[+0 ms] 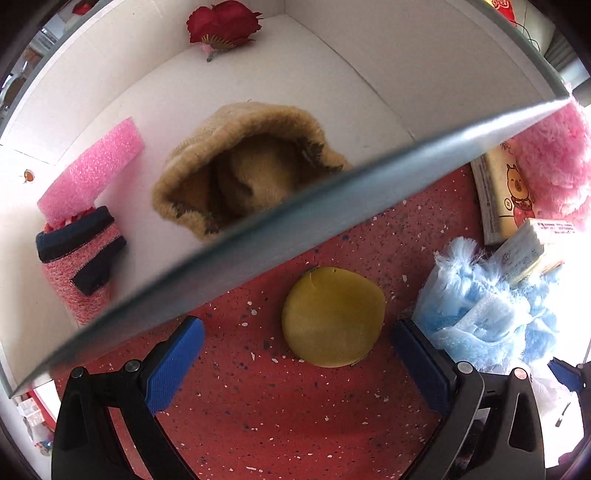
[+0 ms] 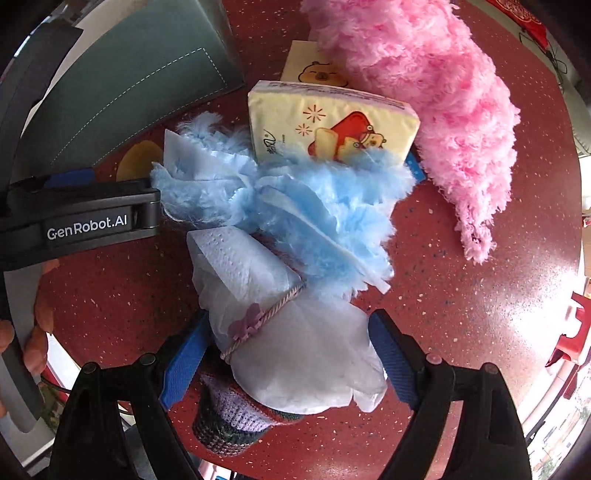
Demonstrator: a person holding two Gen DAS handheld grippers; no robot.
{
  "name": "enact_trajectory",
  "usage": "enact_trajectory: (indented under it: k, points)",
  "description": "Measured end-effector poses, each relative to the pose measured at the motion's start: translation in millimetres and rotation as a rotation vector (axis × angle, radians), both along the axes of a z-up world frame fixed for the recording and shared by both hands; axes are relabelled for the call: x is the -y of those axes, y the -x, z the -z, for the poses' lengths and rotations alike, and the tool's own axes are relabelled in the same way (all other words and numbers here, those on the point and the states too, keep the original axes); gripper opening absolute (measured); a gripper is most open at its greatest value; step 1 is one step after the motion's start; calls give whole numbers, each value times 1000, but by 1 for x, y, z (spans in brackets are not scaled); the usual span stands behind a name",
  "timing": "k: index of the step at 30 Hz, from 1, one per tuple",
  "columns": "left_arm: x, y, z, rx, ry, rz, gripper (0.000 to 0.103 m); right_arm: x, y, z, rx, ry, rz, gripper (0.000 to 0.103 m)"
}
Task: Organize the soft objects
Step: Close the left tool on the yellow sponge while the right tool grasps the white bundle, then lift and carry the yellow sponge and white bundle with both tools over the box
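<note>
My left gripper points down over the red speckled table, open, its blue pads on either side of a round yellow pad without touching it. A white box with a grey rim holds a tan knit hat, a pink foam block, a pink-and-navy sock and a red fabric flower. My right gripper is open and straddles the white-wrapped stem of a blue fluffy bouquet; its pads sit at the wrap's sides and do not squeeze it.
A tissue pack leans on the bouquet, with a second pack behind it. A long pink fluffy piece lies at the right. A purple-green crocheted item lies under the wrap. The left gripper's black body and a person's hand are close at the left.
</note>
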State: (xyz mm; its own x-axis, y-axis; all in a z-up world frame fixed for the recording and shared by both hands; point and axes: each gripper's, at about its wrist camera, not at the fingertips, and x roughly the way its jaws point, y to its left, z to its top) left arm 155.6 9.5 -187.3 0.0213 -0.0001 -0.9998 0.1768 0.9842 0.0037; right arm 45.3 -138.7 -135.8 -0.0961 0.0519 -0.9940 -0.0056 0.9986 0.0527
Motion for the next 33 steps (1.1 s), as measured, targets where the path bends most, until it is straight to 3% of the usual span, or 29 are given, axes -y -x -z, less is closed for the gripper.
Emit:
enact_trajectory:
  k: [3,6,10,17,18,24,33]
  points:
    - [-3,-1,2,-7,30,-36,103,-13,0,11,-10,-11,-1,87]
    - [-1,-4,2,-30,19,-32,103,-19,4,13,-16,-41,5,67]
    - [6,-11,0,-26,1,-6,100,-23,19,3,-15,-40,17,63]
    - [26,-3,-17,17,36,98,53,0,48,-15,8,-102,147,63]
    - [29,-3,-19,17,35,115,50,1,51,-18,12,-107,161,63]
    - [28,3,-22,-32,42,148,50,9,71,-29,32,-117,246,63]
    - [11,46,-44,-62,67,218,50,11,98,-34,26,-132,329,63]
